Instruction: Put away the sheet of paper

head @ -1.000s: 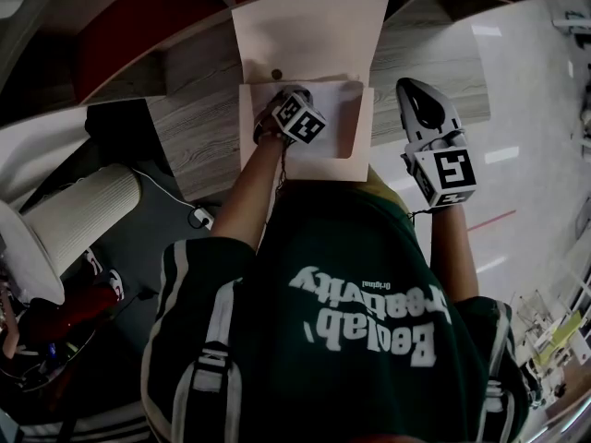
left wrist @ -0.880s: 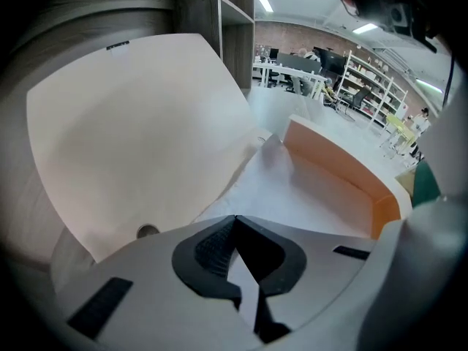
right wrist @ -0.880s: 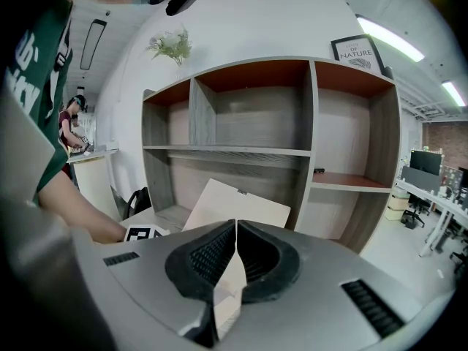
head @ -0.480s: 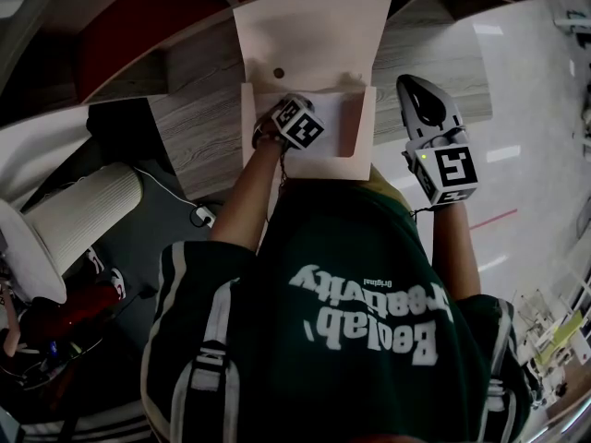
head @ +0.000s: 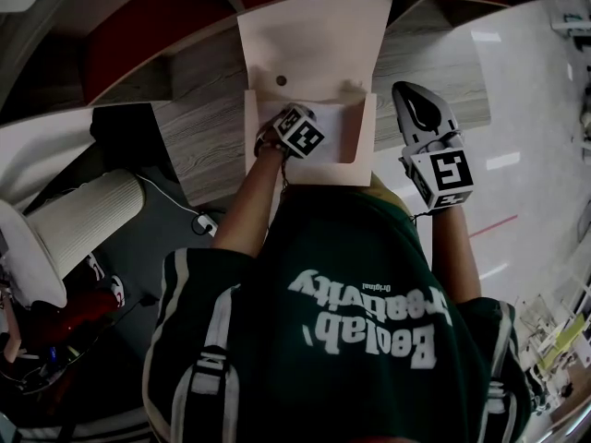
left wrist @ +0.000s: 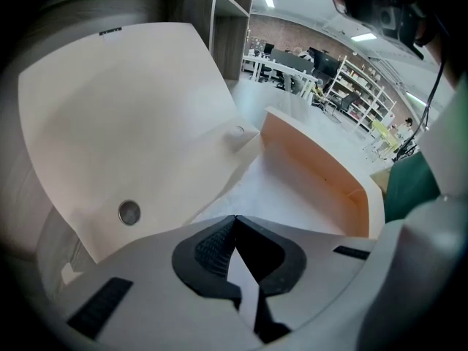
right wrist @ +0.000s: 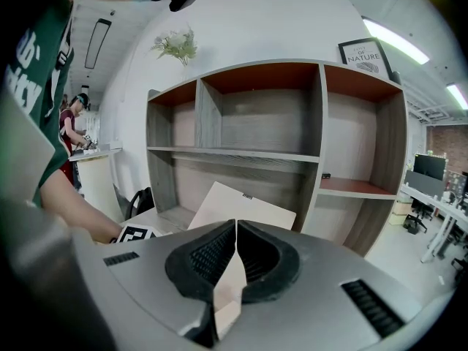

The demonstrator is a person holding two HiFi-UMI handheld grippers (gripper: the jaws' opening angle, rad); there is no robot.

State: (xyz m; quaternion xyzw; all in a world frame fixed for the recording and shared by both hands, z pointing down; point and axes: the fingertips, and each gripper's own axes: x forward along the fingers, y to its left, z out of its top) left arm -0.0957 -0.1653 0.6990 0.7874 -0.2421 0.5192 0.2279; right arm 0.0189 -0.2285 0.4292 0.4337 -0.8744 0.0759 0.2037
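A pale peach folder (head: 355,146) lies open on the wood-grain table (head: 199,146). Its flap (head: 314,40) is folded up and away from the person (head: 360,312), and a round snap (head: 281,80) sits on the flap's inner face near the fold. The white sheet of paper (left wrist: 289,196) lies inside the folder's pocket, behind the raised front wall, whose inner side looks orange.

The left tongs (left wrist: 235,221) point steeply down into the mouth of that pocket, with their marker cube (head: 300,133) over the folder's middle. Their tips are pressed together just above the sheet. Whether an edge of the paper is nipped between them cannot be made out.

The right tongs (head: 411,95) hang just beside the folder's right edge, clear of it and over the table's end. Their tips are also closed together, with nothing between them. They face the open shelves (right wrist: 292,123) behind the folder, and the flap leans up in front of the lowest shelf.
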